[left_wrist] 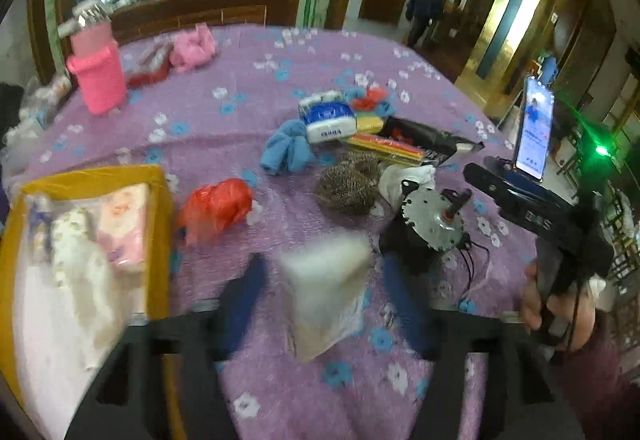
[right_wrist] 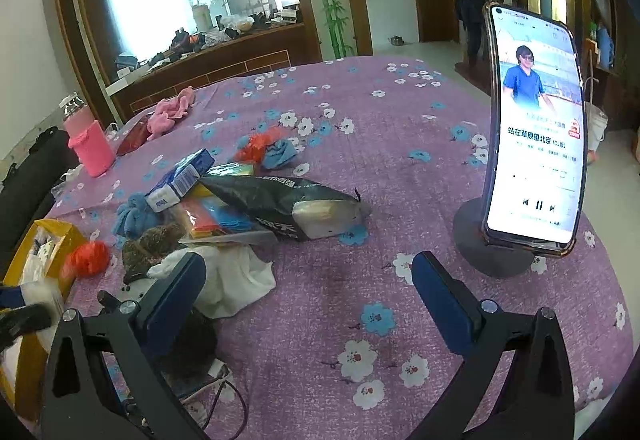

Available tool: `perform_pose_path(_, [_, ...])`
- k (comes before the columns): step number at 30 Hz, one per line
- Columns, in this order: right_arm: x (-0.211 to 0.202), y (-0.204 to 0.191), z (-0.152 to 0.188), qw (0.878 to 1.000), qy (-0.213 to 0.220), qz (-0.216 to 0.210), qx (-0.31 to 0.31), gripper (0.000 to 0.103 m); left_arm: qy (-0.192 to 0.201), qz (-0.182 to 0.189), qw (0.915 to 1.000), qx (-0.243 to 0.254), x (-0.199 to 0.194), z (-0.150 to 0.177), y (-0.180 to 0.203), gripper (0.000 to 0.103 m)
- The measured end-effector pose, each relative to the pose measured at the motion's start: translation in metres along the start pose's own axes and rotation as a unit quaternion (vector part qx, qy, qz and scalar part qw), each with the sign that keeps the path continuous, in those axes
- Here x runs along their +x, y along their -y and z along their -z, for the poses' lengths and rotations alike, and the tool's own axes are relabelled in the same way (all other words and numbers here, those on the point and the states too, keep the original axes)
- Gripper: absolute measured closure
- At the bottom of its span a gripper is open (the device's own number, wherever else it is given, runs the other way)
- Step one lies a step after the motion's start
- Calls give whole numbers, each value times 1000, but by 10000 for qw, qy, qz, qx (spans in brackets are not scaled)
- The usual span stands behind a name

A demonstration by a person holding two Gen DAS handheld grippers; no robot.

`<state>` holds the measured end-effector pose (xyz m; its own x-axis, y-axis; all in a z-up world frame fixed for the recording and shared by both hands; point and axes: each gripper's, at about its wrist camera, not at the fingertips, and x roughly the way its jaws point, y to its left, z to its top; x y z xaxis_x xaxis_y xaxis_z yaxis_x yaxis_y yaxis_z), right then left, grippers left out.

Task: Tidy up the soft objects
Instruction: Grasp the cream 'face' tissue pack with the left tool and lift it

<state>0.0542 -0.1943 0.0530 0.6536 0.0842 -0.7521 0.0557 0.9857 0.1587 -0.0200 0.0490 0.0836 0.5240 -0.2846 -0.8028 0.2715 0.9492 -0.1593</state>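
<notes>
Purple flowered surface (right_wrist: 328, 111) carries scattered soft things; left tool (left_wrist: 324, 284) straddles a blurry white packet (left_wrist: 324, 280), pads apart, yellow box (left_wrist: 86, 175) at nine o'clock; right tool (right_wrist: 308, 288) gapes empty.

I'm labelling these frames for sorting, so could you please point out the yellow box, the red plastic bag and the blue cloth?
yellow box (left_wrist: 158, 199): left wrist view, on its right-hand wall.
red plastic bag (left_wrist: 218, 205): left wrist view, on the middle of the crumpled bag.
blue cloth (left_wrist: 286, 149): left wrist view, on the centre of the bundle.

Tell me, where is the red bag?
In the left wrist view, the red bag lies on the purple tablecloth, between the yellow box and the brown hedgehog toy.
</notes>
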Motion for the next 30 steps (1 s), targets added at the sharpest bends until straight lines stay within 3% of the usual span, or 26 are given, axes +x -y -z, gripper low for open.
perform_pose_path(2, [-1,1,1,10000,7,19,15,0,137,-170,9997,59,-6,5,-1,24])
perform_pose_path(10, [-2,7,1,9999,28,83,124,0,-146,-514,9986,-25,7,37,2,24])
perform_pose_path(15, [-1,8,1,9999,14,85,111,0,-385,-509,9980,36,26,51,9,25])
perform_pose_path(20, [-2,7,1,9999,13,86,87,0,-545,-385,9977,78,17,68,10,24])
perform_pose_path(23, [-2,6,1,9999,13,82,82,0,-590,-352,9974,194,9,78,10,33])
perform_pose_path(24, [-2,7,1,9999,17,84,70,0,-655,-249,9972,257,9,80,10,55])
perform_pose_path(30, [-2,2,3,9998,39,200,-39,0,-562,-121,9980,265,6,84,8,56])
